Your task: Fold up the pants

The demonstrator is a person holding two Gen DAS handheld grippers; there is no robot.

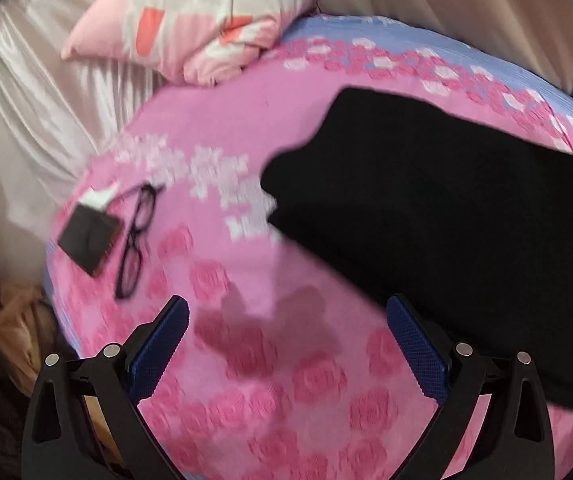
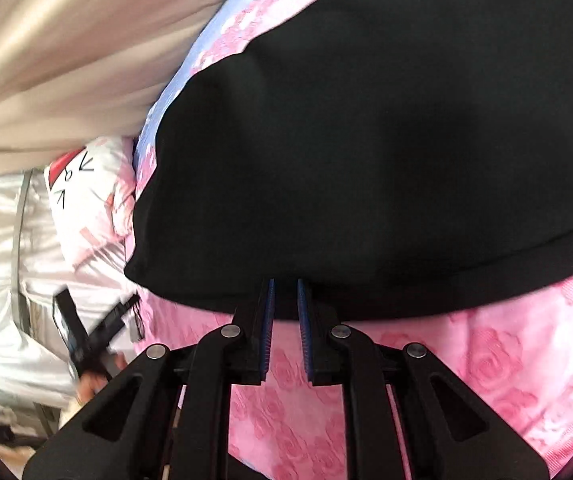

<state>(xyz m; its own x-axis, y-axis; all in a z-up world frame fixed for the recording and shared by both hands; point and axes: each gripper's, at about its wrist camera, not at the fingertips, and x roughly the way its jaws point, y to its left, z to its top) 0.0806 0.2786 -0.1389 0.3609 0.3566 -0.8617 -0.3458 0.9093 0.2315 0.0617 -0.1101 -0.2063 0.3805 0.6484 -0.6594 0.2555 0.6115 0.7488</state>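
Note:
Black pants lie on a pink rose-patterned bedspread, filling the right side of the left wrist view. My left gripper is open and empty above the bedspread, just left of the pants' near edge. In the right wrist view the pants fill most of the frame. My right gripper has its blue pads close together, with the tips at the pants' near edge. Whether cloth is pinched between them is hidden by the dark fabric.
Black glasses and a dark flat case lie on the bedspread at the left. A white and pink cat pillow sits at the back. Beige curtains hang behind the bed. My left gripper also shows in the right wrist view.

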